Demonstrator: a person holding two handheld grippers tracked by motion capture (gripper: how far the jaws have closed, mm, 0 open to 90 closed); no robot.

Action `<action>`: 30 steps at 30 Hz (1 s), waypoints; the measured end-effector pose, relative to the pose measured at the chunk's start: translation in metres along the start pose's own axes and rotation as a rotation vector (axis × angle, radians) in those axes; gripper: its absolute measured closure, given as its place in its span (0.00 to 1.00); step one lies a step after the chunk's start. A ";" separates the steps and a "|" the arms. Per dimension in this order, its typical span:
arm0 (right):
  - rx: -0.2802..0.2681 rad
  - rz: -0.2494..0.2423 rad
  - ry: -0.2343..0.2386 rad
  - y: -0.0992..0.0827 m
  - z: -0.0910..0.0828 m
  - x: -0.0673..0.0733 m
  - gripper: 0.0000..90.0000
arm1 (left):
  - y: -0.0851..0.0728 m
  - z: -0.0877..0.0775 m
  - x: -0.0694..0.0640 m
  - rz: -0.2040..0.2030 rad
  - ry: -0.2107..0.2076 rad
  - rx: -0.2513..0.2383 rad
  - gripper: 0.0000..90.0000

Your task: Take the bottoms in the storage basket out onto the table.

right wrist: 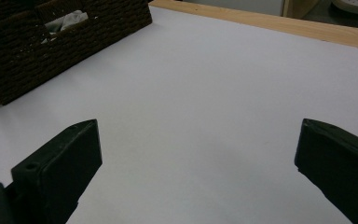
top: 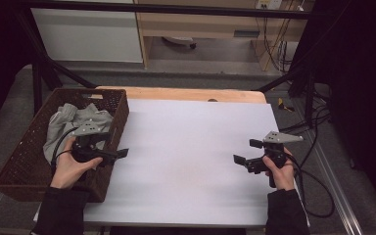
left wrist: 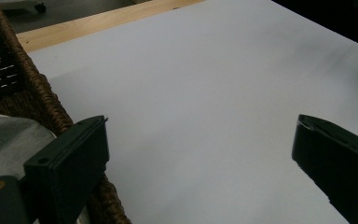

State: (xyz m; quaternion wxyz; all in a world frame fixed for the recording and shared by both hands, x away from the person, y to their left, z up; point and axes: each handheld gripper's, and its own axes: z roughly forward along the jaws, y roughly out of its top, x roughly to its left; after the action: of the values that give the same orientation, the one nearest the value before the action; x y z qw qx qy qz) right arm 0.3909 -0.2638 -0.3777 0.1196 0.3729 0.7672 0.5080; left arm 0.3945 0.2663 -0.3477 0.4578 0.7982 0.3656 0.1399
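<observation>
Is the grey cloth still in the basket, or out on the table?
In. The grey cloth lies crumpled inside the wicker basket, with the open left gripper at the basket's rim.

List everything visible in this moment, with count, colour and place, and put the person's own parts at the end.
basket: one, dark brown woven, at the table's left edge.
cloth: one bundle, grey, crumpled inside the basket.
white sheet: one, white, covering most of the table.
table: one, light wood, its far edge shows beyond the sheet.
frame bars: black, around and behind the table.
cabinet: one, light wood, on the floor behind.
left gripper: one, black, jaws open, over the basket's near right rim.
right gripper: one, black, jaws open, over the sheet's right side.
hands: two, each holding one gripper, dark sleeves.
</observation>
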 end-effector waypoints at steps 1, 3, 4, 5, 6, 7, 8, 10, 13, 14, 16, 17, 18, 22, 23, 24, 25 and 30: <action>-0.001 0.001 -0.001 0.000 0.000 0.000 0.01 | 0.000 0.000 0.000 0.000 0.000 0.000 0.04; -0.001 0.002 0.000 0.000 0.000 0.000 0.01 | 0.000 0.000 0.000 0.001 0.000 0.001 0.04; -0.001 0.001 0.001 0.000 0.000 0.000 0.01 | 0.000 0.000 0.000 0.001 0.000 0.001 0.04; -0.001 0.001 0.000 0.000 0.000 0.000 0.01 | 0.000 -0.001 -0.001 0.001 -0.001 0.001 0.04; 0.002 0.000 0.001 0.000 0.000 0.000 0.01 | 0.001 -0.001 -0.001 0.001 -0.001 0.000 0.04; 0.002 0.001 0.001 0.000 0.000 0.000 0.01 | 0.001 -0.001 -0.001 0.002 -0.001 0.001 0.04; 0.004 -0.001 0.000 0.000 0.001 0.000 0.01 | 0.001 -0.001 -0.001 0.002 0.000 0.002 0.04; 0.007 0.000 0.000 -0.001 0.001 0.000 0.01 | 0.001 -0.001 -0.001 0.003 0.001 0.002 0.04; 0.009 0.002 0.000 -0.001 0.001 0.000 0.01 | 0.001 -0.001 0.000 0.004 0.002 0.002 0.04; 0.008 0.001 -0.001 -0.001 0.001 0.000 0.01 | 0.001 -0.002 0.000 0.003 0.004 0.002 0.04; 0.007 0.001 -0.002 -0.001 0.001 0.000 0.01 | 0.001 -0.002 0.000 0.003 0.006 0.003 0.04; 0.008 0.001 -0.001 -0.001 0.001 -0.001 0.01 | 0.002 -0.002 0.000 0.001 0.006 0.004 0.04; 0.008 0.000 -0.002 -0.001 0.001 -0.001 0.01 | 0.002 -0.003 0.000 0.002 0.010 0.004 0.04; 0.008 0.003 -0.001 -0.001 0.001 -0.001 0.01 | 0.002 -0.004 0.001 -0.001 0.012 0.003 0.04; 0.010 0.003 -0.001 -0.001 0.001 -0.001 0.01 | 0.002 -0.004 0.001 0.000 0.014 0.004 0.04; 0.010 0.000 -0.001 -0.002 0.001 -0.001 0.01 | 0.002 -0.004 0.001 -0.001 0.015 0.005 0.04; 0.011 0.003 0.000 -0.002 0.001 -0.001 0.01 | 0.002 -0.004 0.001 0.000 0.016 0.008 0.04; 0.012 0.005 0.000 -0.002 0.002 -0.001 0.01 | 0.002 -0.004 0.001 0.002 0.015 0.012 0.04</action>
State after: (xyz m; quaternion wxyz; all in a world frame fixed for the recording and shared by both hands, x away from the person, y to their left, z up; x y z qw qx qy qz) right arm 0.3917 -0.2639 -0.3805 0.1160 0.3754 0.7694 0.5036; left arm 0.3938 0.2691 -0.3443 0.4501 0.8003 0.3690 0.1442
